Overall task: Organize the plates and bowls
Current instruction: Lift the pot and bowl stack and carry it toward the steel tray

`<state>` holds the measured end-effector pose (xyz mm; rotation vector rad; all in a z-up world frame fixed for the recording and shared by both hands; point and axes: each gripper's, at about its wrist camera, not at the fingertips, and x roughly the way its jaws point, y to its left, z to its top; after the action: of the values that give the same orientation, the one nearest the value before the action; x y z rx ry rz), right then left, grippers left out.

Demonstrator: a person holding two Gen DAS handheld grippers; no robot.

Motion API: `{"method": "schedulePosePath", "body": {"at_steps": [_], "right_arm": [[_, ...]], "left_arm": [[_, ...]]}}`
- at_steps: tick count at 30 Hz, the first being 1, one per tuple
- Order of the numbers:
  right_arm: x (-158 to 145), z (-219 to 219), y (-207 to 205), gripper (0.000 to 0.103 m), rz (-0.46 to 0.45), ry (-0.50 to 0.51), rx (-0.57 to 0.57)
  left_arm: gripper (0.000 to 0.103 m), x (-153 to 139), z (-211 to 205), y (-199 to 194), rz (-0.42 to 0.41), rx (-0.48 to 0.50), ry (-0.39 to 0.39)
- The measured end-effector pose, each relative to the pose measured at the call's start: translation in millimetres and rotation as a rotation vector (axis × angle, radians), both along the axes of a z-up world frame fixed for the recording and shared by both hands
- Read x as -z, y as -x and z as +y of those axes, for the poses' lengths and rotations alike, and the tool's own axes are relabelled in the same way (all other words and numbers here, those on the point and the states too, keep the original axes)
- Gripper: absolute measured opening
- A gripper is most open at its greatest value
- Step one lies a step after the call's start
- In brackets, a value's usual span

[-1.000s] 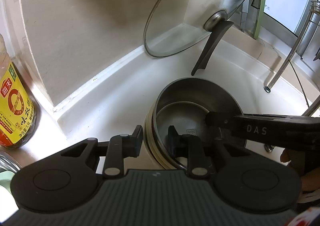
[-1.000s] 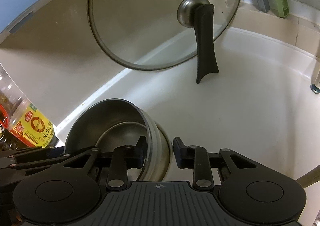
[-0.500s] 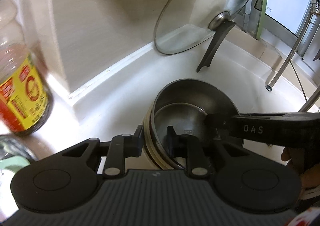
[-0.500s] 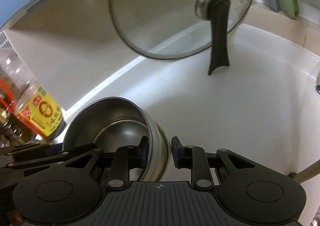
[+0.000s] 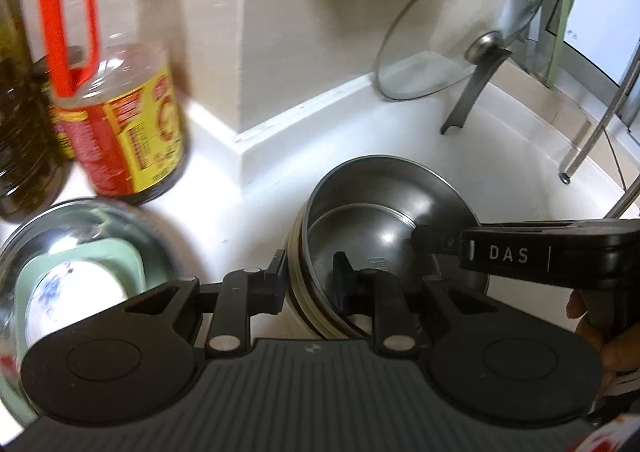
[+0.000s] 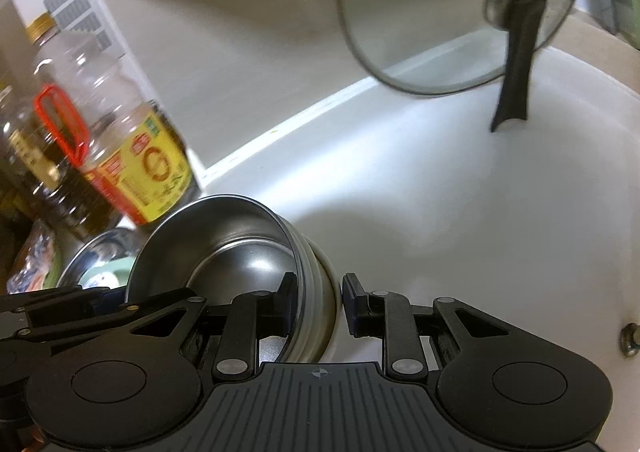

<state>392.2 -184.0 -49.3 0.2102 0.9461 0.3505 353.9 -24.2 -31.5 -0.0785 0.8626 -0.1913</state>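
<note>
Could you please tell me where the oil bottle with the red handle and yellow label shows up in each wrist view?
Left wrist: the oil bottle stands upper left, behind the basin.
Right wrist: the same bottle is at mid left, leaning in the fisheye.
Shared landmark: the glass lid, upper right in both.

Oil bottle (image 5: 120,99) motion-blurred, its cap beyond the frame's top; steel basin (image 5: 80,248) cut by the left edge.
</note>
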Motion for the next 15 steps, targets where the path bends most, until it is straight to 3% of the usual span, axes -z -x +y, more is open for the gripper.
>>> {"method": "schedulePosePath", "body": {"at_steps": [15], "right_arm": [[0.0, 24.3, 17.0, 0.025, -0.005, -0.002, -0.083]], "left_arm": [[0.021, -2.6, 18.4, 27.2, 0.005, -0.091, -0.013]]}}
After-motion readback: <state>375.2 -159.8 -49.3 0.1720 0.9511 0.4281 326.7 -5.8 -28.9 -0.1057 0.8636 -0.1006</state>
